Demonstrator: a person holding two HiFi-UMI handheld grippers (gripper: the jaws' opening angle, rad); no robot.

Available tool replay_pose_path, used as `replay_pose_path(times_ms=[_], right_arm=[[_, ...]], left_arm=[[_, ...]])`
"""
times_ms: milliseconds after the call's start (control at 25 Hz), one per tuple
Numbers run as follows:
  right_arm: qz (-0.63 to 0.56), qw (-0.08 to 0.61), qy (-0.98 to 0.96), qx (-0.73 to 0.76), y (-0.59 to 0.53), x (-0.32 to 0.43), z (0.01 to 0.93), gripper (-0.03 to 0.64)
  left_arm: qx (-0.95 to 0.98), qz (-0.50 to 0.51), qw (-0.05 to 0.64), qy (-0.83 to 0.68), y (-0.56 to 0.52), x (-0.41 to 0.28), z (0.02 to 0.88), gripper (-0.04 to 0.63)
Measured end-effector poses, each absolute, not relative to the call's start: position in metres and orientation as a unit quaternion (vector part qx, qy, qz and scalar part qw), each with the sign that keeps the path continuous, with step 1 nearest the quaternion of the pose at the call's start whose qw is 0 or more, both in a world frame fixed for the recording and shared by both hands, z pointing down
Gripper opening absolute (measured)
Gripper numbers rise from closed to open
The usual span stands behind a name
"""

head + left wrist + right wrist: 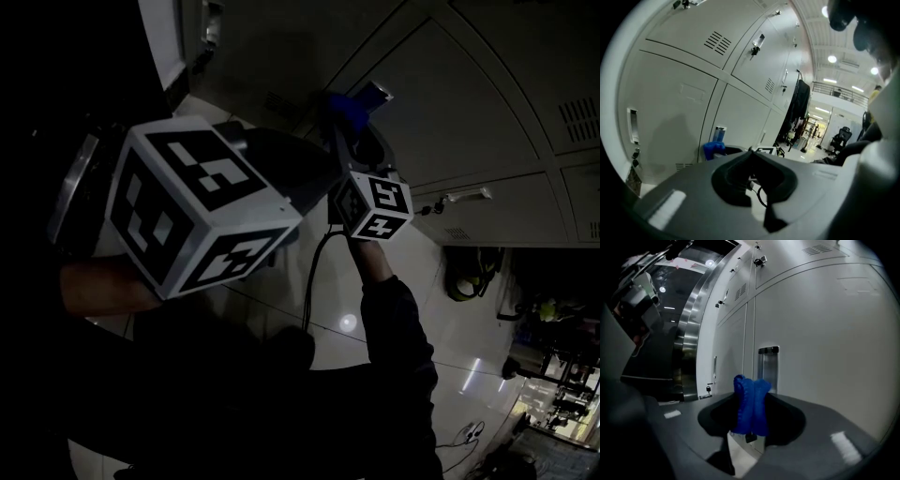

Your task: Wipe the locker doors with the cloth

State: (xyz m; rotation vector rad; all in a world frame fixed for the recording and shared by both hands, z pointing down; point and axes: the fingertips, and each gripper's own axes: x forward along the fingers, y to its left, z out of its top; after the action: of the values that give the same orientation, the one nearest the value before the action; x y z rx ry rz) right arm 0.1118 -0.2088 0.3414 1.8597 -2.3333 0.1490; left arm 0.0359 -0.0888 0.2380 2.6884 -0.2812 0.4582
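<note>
Grey locker doors (469, 103) fill the background, and one of them carries a tall recessed handle (768, 366) that serves as the landmark. Farthest from that handle, on the left side of the head view, the left gripper (751, 152) hangs back from the lockers. Its big marker cube (187, 211) is close to the camera. Its own view shows the two jaws pressed tip to tip with nothing between them.

Towards the handle, the right gripper (750, 397) reaches in at arm's length, with a dark sleeve (398, 328) behind it. Its jaws are clamped on a folded blue cloth (749, 401). The cloth stands up out of the jaws just left of the handle and close to the door face; whether it touches the metal cannot be told. Away from the handle on the right, a glossy tiled floor (450, 337) catches the lamp glare.
</note>
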Motion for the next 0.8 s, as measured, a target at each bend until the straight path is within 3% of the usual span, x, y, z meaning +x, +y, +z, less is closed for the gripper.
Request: replay_pose_path(times_ms=[800], right_arm=[[0.051,0.076,-0.695,0.714,-0.126,0.268,0.353,0.164]], left_arm=[[0.961,0.181,0.189,-0.093,-0.086,0.065,0.248,0.000]])
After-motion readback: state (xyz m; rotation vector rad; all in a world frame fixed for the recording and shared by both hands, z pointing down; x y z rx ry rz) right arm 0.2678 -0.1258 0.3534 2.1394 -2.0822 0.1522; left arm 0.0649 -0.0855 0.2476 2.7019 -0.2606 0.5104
